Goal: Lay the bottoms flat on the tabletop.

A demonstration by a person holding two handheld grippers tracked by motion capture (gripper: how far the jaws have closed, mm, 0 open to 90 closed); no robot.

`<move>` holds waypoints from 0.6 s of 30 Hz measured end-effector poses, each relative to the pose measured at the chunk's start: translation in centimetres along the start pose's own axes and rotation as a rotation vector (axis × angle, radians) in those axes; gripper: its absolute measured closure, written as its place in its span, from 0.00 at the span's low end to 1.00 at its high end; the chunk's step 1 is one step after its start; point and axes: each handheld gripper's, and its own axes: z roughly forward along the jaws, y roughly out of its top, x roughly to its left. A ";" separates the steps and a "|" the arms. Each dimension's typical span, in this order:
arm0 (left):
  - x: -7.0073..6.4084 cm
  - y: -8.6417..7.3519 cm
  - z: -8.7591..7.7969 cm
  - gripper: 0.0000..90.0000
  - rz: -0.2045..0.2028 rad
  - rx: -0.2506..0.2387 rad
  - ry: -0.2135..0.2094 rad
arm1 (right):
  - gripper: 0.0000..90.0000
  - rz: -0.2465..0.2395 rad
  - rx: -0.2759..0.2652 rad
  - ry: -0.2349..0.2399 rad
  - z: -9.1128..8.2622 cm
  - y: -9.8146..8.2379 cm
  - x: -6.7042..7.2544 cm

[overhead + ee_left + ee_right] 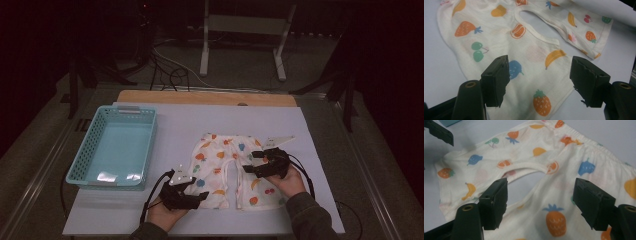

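Shorts – cream, fruit-printed, child-sized – lie flat on the white worktop toward its near edge, waistband to the far side, legs toward the person. Left gripper hovers at the hem of the left leg, jaws apart, nothing clamped – cloth visible below the gap. Right gripper sits over the right leg, jaws likewise apart, gripping nothing. Turquoise basket stands near the left edge, well apart from the shorts
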 end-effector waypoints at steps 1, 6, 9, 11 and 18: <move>0.0 0.0 0.0 0.36 0.000 0.003 0.002 | 0.30 -0.003 -0.002 0.006 0.1 0.1 0.0; 0.0 -0.1 -0.2 0.36 0.002 0.010 0.006 | 0.30 -0.002 -0.007 0.011 0.6 0.7 -0.1; 0.0 -0.1 -0.5 0.36 0.007 0.008 0.012 | 0.30 -0.013 0.003 0.014 1.1 0.9 0.1; 0.0 -0.2 -0.6 0.36 0.008 0.009 0.014 | 0.30 -0.005 0.005 0.013 1.3 0.9 0.1; 0.0 -0.5 -0.6 0.37 0.015 0.018 0.016 | 0.29 -0.010 0.018 0.025 2.1 1.1 0.0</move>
